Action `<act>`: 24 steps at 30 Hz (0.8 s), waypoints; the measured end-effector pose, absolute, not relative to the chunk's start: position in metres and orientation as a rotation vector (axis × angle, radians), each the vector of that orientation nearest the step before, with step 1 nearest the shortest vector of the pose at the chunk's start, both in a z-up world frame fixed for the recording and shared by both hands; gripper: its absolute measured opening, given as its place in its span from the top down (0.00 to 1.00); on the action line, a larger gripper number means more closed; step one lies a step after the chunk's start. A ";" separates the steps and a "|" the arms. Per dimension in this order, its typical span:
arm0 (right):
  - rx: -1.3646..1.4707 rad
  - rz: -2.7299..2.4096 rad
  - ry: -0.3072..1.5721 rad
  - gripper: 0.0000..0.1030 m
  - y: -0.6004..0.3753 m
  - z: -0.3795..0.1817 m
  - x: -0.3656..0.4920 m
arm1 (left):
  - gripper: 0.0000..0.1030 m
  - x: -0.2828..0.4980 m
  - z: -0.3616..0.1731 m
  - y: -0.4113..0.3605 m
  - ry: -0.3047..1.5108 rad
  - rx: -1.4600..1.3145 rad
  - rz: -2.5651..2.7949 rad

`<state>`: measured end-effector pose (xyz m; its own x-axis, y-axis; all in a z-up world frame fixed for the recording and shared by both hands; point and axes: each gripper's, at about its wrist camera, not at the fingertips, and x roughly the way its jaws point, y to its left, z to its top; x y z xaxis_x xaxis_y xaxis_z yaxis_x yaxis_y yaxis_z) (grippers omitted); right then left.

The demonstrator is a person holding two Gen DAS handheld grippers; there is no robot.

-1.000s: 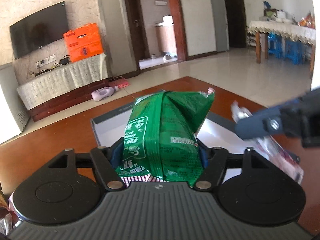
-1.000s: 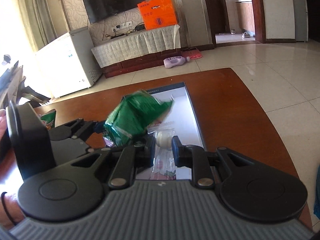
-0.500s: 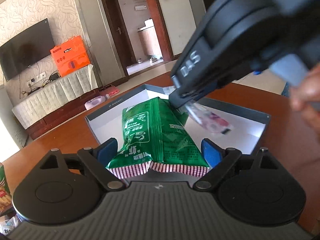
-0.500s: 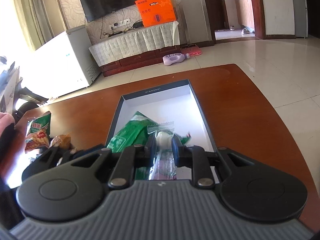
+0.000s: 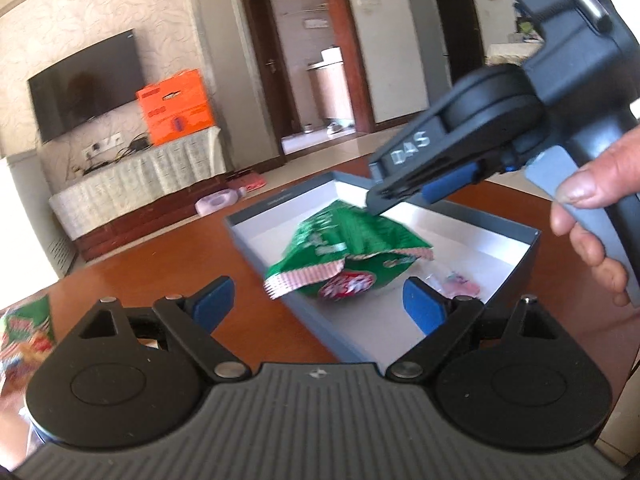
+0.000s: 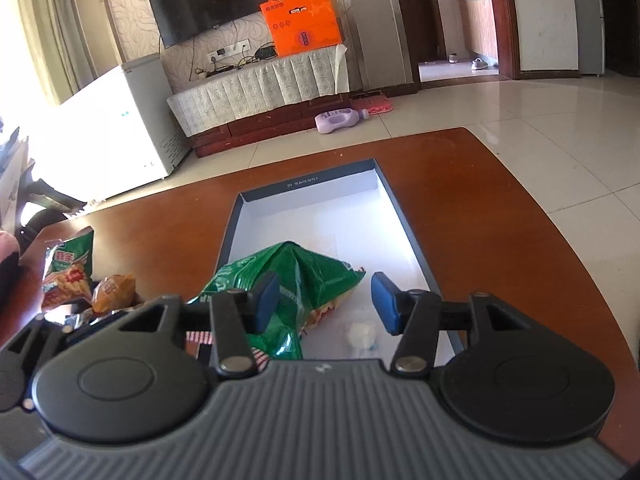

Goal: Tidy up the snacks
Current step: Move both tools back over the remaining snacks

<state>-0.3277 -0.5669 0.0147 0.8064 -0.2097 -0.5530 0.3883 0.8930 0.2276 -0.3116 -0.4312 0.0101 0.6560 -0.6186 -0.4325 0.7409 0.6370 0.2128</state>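
Left gripper (image 5: pixel 314 306) first: jaws spread wide, blue pads (image 5: pixel 212 303) well apart, nothing between them, hovering over the near corner of the tray (image 5: pixel 280 312). The green bag (image 5: pixel 348 252) is let go and lies ahead of the pads, inside the tray, crumpled, its red-and-white striped seam turned toward the camera.

Over to the right gripper (image 6: pixel 324 300): its jaws are opening right now, and the pads press on nothing. Between and below them, a small clear packet (image 6: pixel 362 334) with something white inside sits on the tray floor (image 6: pixel 332 224). From this side the green bag (image 6: pixel 288 280) overlaps the left pad (image 6: pixel 266 300), but whether it touches it I cannot tell. In the left view the same gripper (image 5: pixel 424 184) hangs above the tray's far side, a hand (image 5: pixel 592 216) wrapped on its handle, fingers on the trigger.

The tray is a long shallow box, dark rim, white inside, lying on a brown wooden table (image 6: pixel 500 216). The far half of it is bare.

Out to the left on the table: a fries bag (image 6: pixel 68 276), green and red, and just beside it a small orange packet (image 6: pixel 114 288), both outside the tray.

Beyond the table, a TV (image 6: pixel 208 0) on the wall, an orange box (image 6: pixel 304 20) on the covered stand, and a purple bottle (image 6: pixel 340 120) lying on the floor tiles.
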 end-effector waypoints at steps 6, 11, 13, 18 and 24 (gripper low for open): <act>0.338 -0.324 0.485 0.48 -0.554 0.026 -0.335 | 0.09 -0.322 0.015 -0.389 0.352 0.350 -0.714; 0.279 -0.232 0.398 0.48 -0.526 0.042 -0.346 | 0.09 -0.330 0.014 -0.346 0.398 0.305 -0.617; 0.236 -0.160 0.390 0.48 -0.512 0.046 -0.345 | 0.09 -0.328 0.008 -0.329 0.421 0.305 -0.577; 0.092 0.024 0.482 0.48 -0.467 0.041 -0.331 | 0.09 -0.314 0.003 -0.278 0.443 0.267 -0.421; -0.112 0.129 0.641 0.48 -0.428 0.020 -0.309 | 0.09 -0.269 0.001 -0.232 0.532 0.157 -0.266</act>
